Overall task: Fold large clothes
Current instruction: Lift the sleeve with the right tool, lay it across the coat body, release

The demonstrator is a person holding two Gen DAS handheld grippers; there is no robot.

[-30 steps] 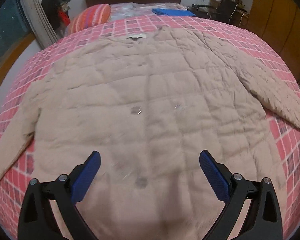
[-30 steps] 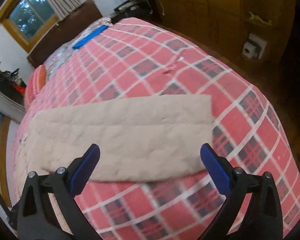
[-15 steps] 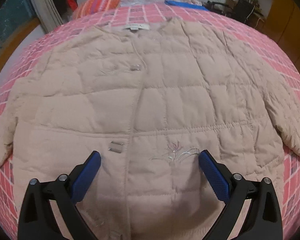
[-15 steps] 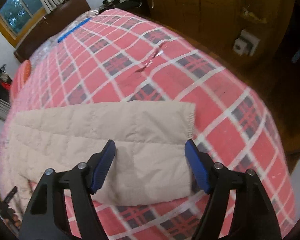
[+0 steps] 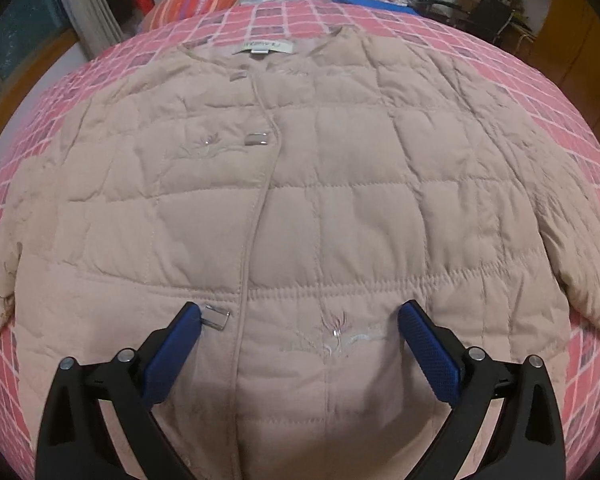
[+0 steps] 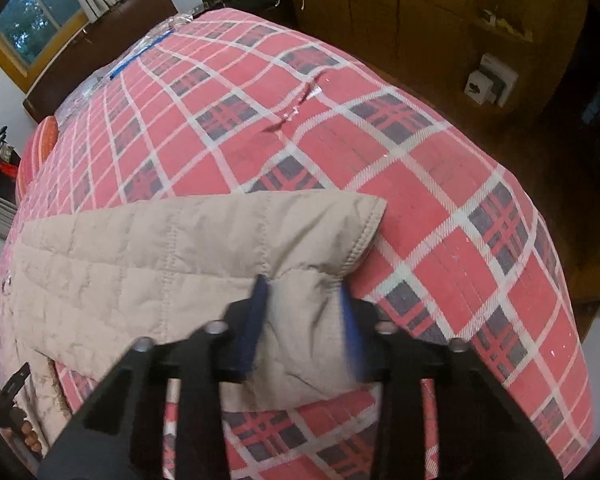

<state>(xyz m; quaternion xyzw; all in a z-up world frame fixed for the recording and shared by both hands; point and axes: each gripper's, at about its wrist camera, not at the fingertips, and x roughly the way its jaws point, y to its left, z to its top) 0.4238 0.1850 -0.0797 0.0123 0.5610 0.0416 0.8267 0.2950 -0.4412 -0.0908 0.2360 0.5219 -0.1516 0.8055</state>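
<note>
The quilted beige jacket [image 5: 300, 208] lay face up and buttoned on the red plaid bedspread [image 5: 572, 128], collar toward the headboard, spread flat so its outline was ready for folding. The left gripper [image 5: 298, 326] hung over the lower front of the jacket with its jaws spread wide and nothing between them, straddling the front seam near a metal clasp [image 5: 216, 316]; it seemed to be waiting, or lining up for a hold on the body. The right gripper [image 6: 304, 316] was at the far end of the sleeve [image 6: 188, 264], which stretched out sideways across the bedspread, and its jaws had closed in on the padded cloth just short of the cuff [image 6: 364, 236], bunching it between the blue pads [image 6: 256, 320]. That hold near the cuff made sense as a first step: from there the sleeve could be carried across the chest. The blur on the fingers left it unclear how firm the pinch was. The fold itself looked not yet begun, the sleeve lying straight.
</note>
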